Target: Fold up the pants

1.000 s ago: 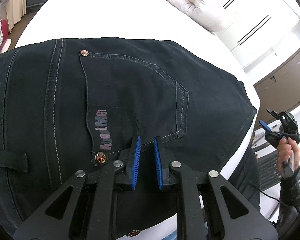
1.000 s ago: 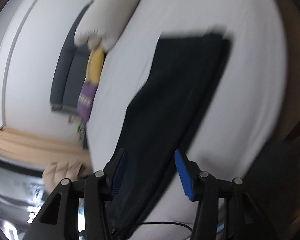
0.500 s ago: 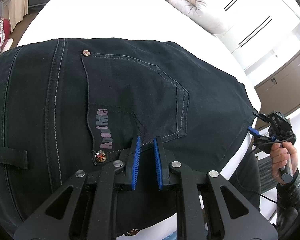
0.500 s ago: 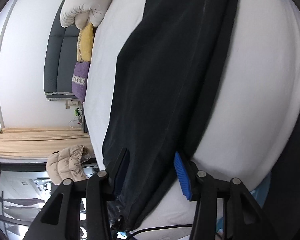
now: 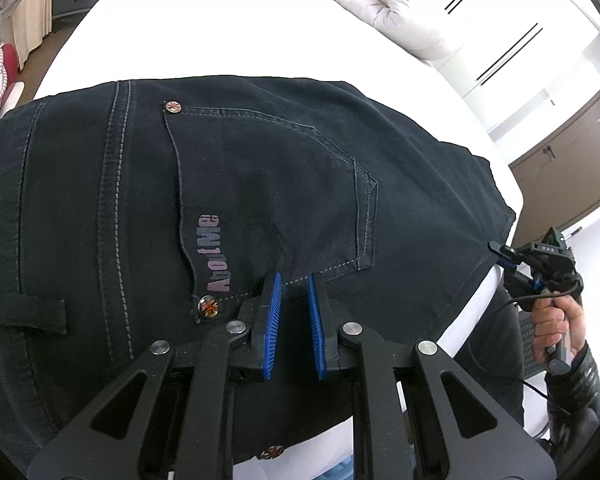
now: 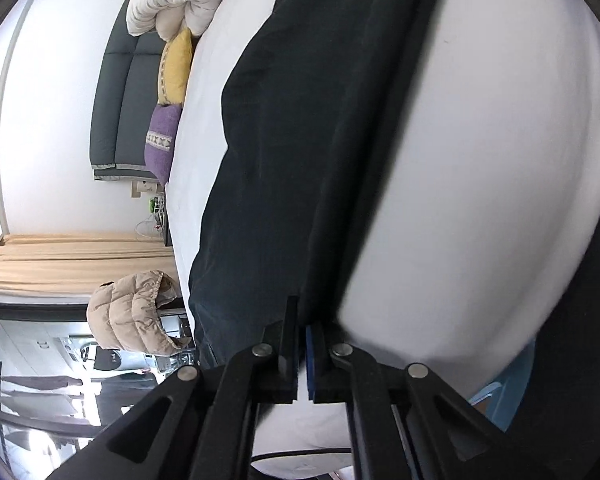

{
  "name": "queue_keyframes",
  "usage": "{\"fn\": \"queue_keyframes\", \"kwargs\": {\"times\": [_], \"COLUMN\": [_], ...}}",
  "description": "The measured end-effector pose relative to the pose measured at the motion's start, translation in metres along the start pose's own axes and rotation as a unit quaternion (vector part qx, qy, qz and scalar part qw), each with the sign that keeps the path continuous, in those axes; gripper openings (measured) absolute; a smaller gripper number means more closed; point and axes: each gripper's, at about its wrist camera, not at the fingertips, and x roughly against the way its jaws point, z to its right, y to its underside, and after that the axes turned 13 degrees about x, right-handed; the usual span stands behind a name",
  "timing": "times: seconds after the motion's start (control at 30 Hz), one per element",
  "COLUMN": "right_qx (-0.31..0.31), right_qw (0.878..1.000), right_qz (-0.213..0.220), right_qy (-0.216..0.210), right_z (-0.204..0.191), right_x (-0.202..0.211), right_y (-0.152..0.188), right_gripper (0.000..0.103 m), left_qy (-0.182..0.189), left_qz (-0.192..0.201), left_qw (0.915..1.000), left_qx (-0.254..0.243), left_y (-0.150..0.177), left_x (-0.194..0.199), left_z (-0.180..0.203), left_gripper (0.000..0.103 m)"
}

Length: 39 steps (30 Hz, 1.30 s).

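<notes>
Across the white bed [image 5: 228,40] lie the dark denim pants [image 5: 260,184], waist low left, legs running toward the right edge. My left tongs [image 5: 294,308] pinch fabric below the back pocket as an anchor; my right tongs [image 6: 302,344] are clamped on the leg hem, I judge for folding lengthwise.

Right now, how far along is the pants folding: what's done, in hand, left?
Done: the pants lie flat on the bed, apparently halved lengthwise. In hand: the right claw is shut on their edge; the left claw is at the waist, grip unclear. Left: the crosswise folds.
</notes>
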Motion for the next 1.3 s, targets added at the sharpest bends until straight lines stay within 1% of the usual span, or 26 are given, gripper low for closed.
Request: {"fn": "queue_keyframes", "kwargs": {"times": [0.07,0.1,0.13,0.17,0.2,0.23,0.27,0.33,0.4,0.43,0.47,0.5,0.53,0.6,0.7,0.8,0.83,0.9,0.93,0.97,1.03,1.1,1.13,1.2,1.27,1.3], "right_qx": [0.01,0.011,0.007,0.001,0.003,0.012,0.025,0.039,0.049,0.059,0.068,0.075,0.073,0.065,0.081,0.086,0.077,0.046,0.036,0.027,0.005,-0.028,-0.044,-0.082,-0.096,-0.096], "right_qw": [1.0,1.0,1.0,1.0,1.0,0.999,0.999,0.998,0.995,0.993,0.991,0.99,0.991,0.991,0.991,0.99,0.99,0.993,0.994,0.996,0.998,0.996,0.995,0.989,0.986,0.986], "right_qz": [-0.002,-0.001,-0.001,-0.004,-0.002,0.002,0.0,-0.034,-0.071,-0.091,-0.105,-0.113,-0.11,-0.111,-0.103,-0.102,-0.102,-0.084,-0.069,-0.045,0.007,0.053,0.069,0.106,0.126,0.128], "right_qy": [0.004,0.001,-0.005,-0.015,-0.031,-0.033,-0.03,-0.043,-0.051,-0.049,-0.048,-0.038,-0.037,-0.046,-0.038,-0.048,-0.056,-0.072,-0.076,-0.075,-0.062,-0.062,-0.062,-0.068,-0.059,-0.046], "right_z": [-0.005,-0.008,-0.011,-0.014,-0.021,-0.029,-0.034,-0.05,-0.059,-0.064,-0.066,-0.066,-0.063,-0.057,-0.057,-0.056,-0.055,-0.046,-0.042,-0.036,-0.022,0.0,0.01,0.035,0.049,0.056], "right_x": [-0.003,-0.002,-0.001,-0.002,-0.003,-0.004,-0.006,-0.026,-0.051,-0.062,-0.07,-0.077,-0.078,-0.075,-0.07,-0.071,-0.07,-0.062,-0.056,-0.046,-0.026,-0.006,0.001,0.016,0.026,0.031], "right_y": [-0.003,-0.005,-0.005,-0.004,-0.004,-0.003,0.0,0.009,0.024,0.03,0.035,0.039,0.04,0.04,0.044,0.042,0.041,0.033,0.027,0.018,-0.005,-0.03,-0.04,-0.058,-0.067,-0.071], "right_gripper": [0.003,0.008,0.017,0.037,0.046,0.052,0.052,0.052,0.038,0.021,0.008,0.006,0.002,0.001,0.001,0.001,0.006,0.017,0.025,0.03,0.031,0.031,0.029,0.019,0.004,0.002], "left_qy": [0.004,0.005,0.004,0.004,0.004,0.004,0.005,0.005,0.001,0.0,0.0,-0.001,-0.001,-0.001,0.0,0.003,0.003,0.005,0.006,0.007,0.006,0.004,0.004,0.002,0.0,-0.001], "left_qz": [0.001,0.002,0.003,0.003,0.003,0.004,0.004,0.005,0.005,0.004,0.004,0.003,0.003,0.002,0.002,0.003,0.003,0.002,0.002,0.002,0.002,0.002,0.002,0.002,0.001,0.0], "left_qw": [1.0,1.0,1.0,1.0,1.0,1.0,1.0,1.0,1.0,1.0,1.0,1.0,1.0,1.0,1.0,1.0,1.0,1.0,1.0,1.0,1.0,1.0,1.0,1.0,1.0,1.0], "left_qx": [0.004,0.006,0.006,0.005,0.004,0.004,0.004,0.006,0.003,0.002,0.002,0.001,0.001,0.001,0.001,0.005,0.005,0.006,0.006,0.007,0.007,0.007,0.007,0.007,0.006,0.006], "left_y": [0.0,0.0,0.001,0.001,0.002,0.003,0.004,0.004,0.005,0.005,0.005,0.005,0.006,0.006,0.007,0.006,0.006,0.005,0.005,0.005,0.004,0.004,0.004,0.004,0.004,0.004], "left_x": [0.0,0.0,0.001,0.001,0.002,0.002,0.002,0.002,0.002,0.002,0.003,0.003,0.003,0.003,0.003,0.002,0.003,0.002,0.003,0.004,0.005,0.005,0.005,0.006,0.005,0.005], "left_z": [-0.002,-0.002,-0.002,-0.003,-0.003,-0.004,-0.005,-0.006,-0.004,-0.004,-0.005,-0.005,-0.004,-0.003,-0.003,-0.002,-0.003,-0.004,-0.006,-0.008,-0.01,-0.01,-0.01,-0.011,-0.009,-0.009], "left_gripper": [0.014,0.014,0.014,0.014,0.014,0.014,0.014,0.014,0.014,0.014,0.014,0.014,0.014,0.014,0.014,0.014,0.014,0.014,0.014,0.014,0.014,0.014,0.014,0.014,0.014,0.014]}}
